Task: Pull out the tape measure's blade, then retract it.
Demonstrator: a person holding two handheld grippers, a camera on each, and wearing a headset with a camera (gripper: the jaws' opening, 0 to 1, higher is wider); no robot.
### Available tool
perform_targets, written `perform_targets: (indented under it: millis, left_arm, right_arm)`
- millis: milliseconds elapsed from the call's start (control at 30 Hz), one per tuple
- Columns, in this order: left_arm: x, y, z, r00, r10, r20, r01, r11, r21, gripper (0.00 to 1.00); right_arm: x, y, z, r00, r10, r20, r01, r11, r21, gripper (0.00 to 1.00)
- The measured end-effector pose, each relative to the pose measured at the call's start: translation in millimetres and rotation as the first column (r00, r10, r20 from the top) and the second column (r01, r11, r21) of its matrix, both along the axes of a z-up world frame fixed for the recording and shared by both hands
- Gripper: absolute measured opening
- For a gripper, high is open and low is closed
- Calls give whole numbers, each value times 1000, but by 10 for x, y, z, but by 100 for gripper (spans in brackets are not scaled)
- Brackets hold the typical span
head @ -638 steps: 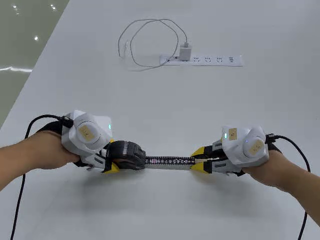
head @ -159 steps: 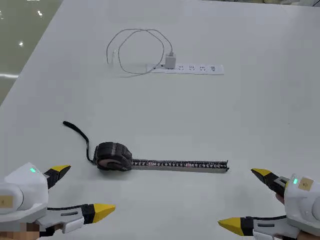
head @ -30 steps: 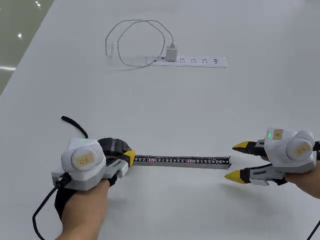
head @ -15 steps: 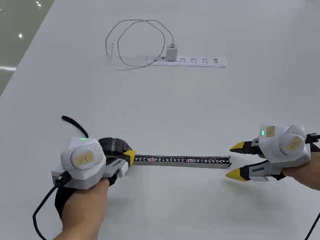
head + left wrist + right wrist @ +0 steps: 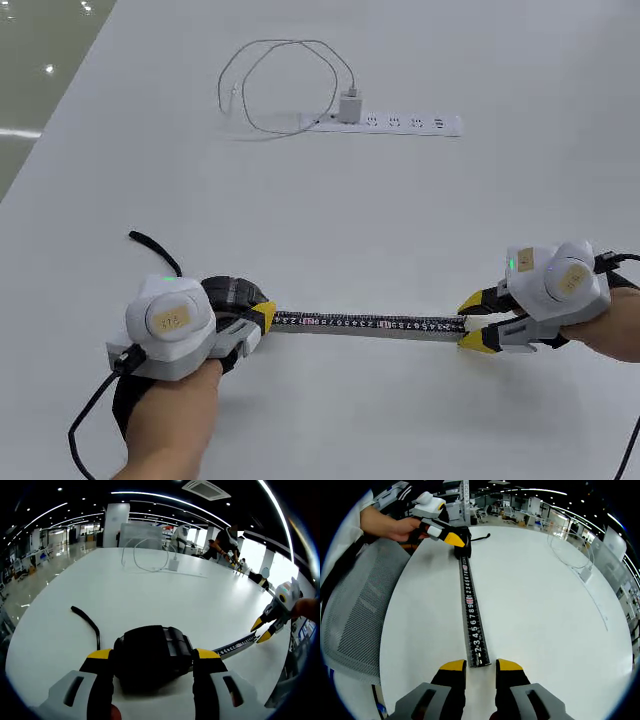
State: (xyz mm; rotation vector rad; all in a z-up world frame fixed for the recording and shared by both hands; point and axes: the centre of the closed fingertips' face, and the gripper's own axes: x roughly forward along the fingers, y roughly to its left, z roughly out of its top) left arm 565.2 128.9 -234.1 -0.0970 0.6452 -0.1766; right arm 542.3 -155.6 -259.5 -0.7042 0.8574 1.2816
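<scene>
Nearest the viewer, the person's left hand (image 5: 170, 410) holds the left gripper (image 5: 255, 325). Its yellow-tipped fingers (image 5: 206, 656) are pressed against the two sides of the black tape measure (image 5: 232, 296), pinching the case where it rests on the white counter (image 5: 330, 230), at lower left in the head view. A grey mesh chair back (image 5: 355, 610) stands beside the counter's near edge, as seen in the right gripper view. From the mouth of the case the blade (image 5: 365, 322) runs out to the right, lying flat on the counter; it is black with white numerals and a red mark partway along. At the blade's free end the right hand (image 5: 618, 330) holds the right gripper (image 5: 470, 322). Its fingers (image 5: 454, 667) are spread a little, one on each side of the blade's tip. They sit just beside the tip, with a narrow gap visible on each side in the right gripper view, so they pinch nothing. The two grippers face each other along the blade, well apart. A black wrist strap (image 5: 155, 250) leaves the far-left side of the case and curves away across the counter. Well beyond, toward the counter's far side, a white power strip (image 5: 415, 123) lies flat with a white charger (image 5: 350, 106) plugged in at its left end. The charger's thin white cable (image 5: 270, 90) lies in a loose loop to its left.
</scene>
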Motion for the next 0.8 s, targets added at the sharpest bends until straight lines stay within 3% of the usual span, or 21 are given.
perform_targets:
  millis: [300, 800]
  left_arm:
    - [-3, 0, -3, 1000, 0, -3, 0, 1000, -2, 60]
    - [0, 5, -6, 1000, 16, -9, -16, 1000, -20, 61]
  right_arm:
    - [-26, 20, -41, 999, 32, -17, -32, 999, -18, 15]
    - [4, 7, -66, 999, 50, 9, -50, 998, -26, 11]
